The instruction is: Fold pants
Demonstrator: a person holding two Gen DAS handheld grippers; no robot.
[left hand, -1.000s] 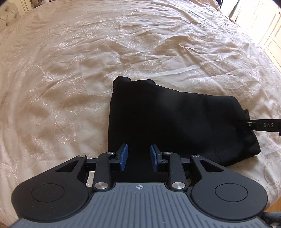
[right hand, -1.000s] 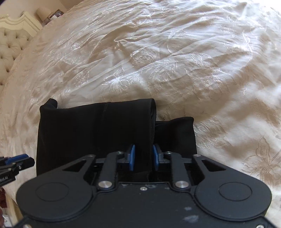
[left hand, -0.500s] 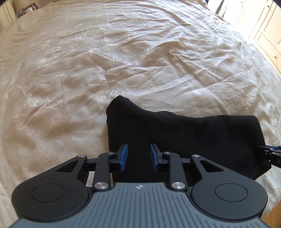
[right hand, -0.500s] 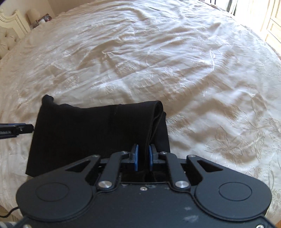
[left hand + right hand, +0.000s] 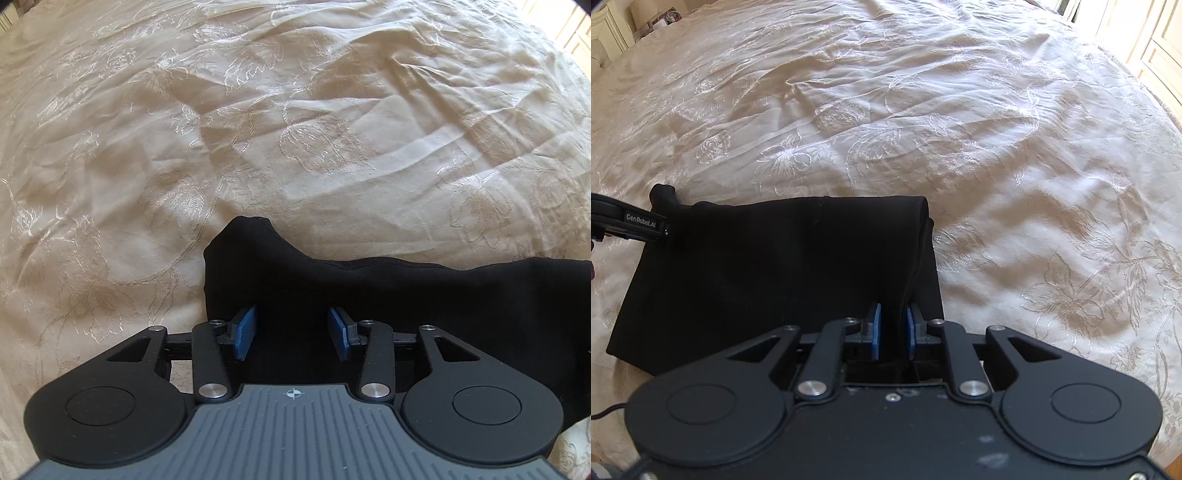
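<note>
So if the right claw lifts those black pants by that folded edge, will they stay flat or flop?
Probably flop: the pants are soft cloth, bunched into a ridge where the right claw pinches them. The stacked layers would likely slide apart and unfold. They look light, and the wrinkled bedspread may drag with them.

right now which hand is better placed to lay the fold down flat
Right. The right tongs pinch the pants at the folded edge. The left tongs have just been opening, pads clear of the cloth between them, so they hold nothing.
</note>
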